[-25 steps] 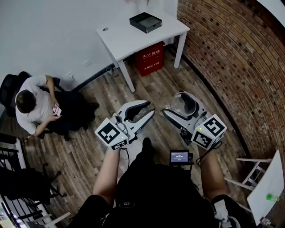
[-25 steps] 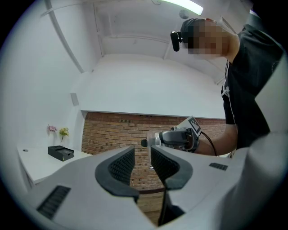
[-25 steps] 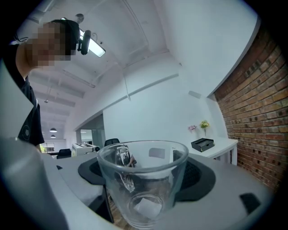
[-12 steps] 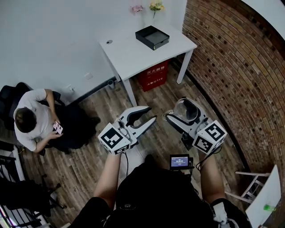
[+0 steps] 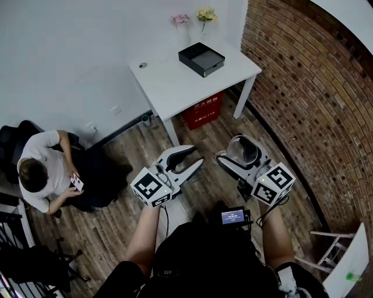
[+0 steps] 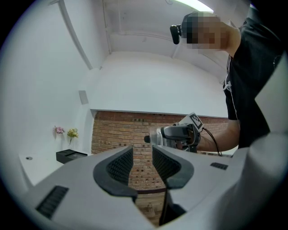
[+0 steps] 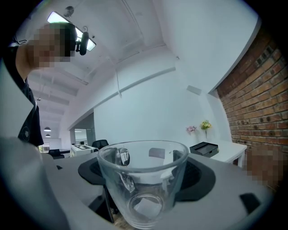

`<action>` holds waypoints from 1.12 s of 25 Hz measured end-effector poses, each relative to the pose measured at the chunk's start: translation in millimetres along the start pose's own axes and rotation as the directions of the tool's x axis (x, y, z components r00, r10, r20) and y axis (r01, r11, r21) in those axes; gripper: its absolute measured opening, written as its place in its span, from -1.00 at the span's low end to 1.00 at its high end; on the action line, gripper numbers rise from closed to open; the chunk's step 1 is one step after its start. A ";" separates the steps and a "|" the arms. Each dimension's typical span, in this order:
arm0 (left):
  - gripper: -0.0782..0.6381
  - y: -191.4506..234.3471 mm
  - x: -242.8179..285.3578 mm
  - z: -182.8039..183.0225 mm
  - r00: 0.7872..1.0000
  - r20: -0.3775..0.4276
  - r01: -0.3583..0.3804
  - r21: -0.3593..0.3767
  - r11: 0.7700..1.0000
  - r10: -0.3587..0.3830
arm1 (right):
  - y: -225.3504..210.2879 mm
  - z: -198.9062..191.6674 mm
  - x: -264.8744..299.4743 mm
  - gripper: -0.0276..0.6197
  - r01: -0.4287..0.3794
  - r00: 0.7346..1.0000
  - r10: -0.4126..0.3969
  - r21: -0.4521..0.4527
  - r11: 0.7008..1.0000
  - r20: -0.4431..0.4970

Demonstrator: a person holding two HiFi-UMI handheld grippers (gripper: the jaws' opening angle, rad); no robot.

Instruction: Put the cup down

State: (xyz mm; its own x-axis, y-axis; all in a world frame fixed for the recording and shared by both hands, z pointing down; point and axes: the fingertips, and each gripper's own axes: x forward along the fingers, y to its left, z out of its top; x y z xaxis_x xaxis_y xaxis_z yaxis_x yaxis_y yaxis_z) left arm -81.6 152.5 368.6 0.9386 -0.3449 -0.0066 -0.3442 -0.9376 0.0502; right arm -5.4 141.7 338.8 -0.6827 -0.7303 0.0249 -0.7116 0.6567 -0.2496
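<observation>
Cup [image 7: 143,184] made of clear glass sits between the two jaws of the right gripper [image 5: 229,149]. The jaws press on its sides and hold it in the air, above the wooden floor [image 5: 111,209]. The left gripper [image 6: 142,162] has its jaws a little way apart, and nothing is between them. A white table [image 5: 175,81] with a black tray [image 5: 201,59] on it stands well ahead, next to the brick wall [image 5: 315,87].

— How many of each?
— Two grippers, left gripper [image 5: 196,156] and right gripper [image 5: 229,149]. One cup [image 5: 243,149].
— And beyond?
— One counter [image 5: 175,81], one black tray [image 5: 201,59], two flower sprigs [image 5: 204,14], one red box [image 5: 201,110], one seated person [image 5: 41,169].
</observation>
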 end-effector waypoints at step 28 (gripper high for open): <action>-0.42 225.0 191.9 -12.7 0.991 -0.079 -0.105 0.043 0.994 0.108 | -255.6 50.0 159.8 0.41 -0.125 0.992 0.125 0.009 0.992 -0.006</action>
State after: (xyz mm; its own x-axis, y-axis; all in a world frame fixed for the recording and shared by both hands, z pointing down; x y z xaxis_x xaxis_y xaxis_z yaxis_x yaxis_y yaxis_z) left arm 21.3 -124.1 391.4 0.8947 -0.4398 0.0777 -0.4417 -0.8971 0.0077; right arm 75.7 -152.3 358.1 -0.7675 -0.6411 -0.0003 -0.6190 0.7411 -0.2599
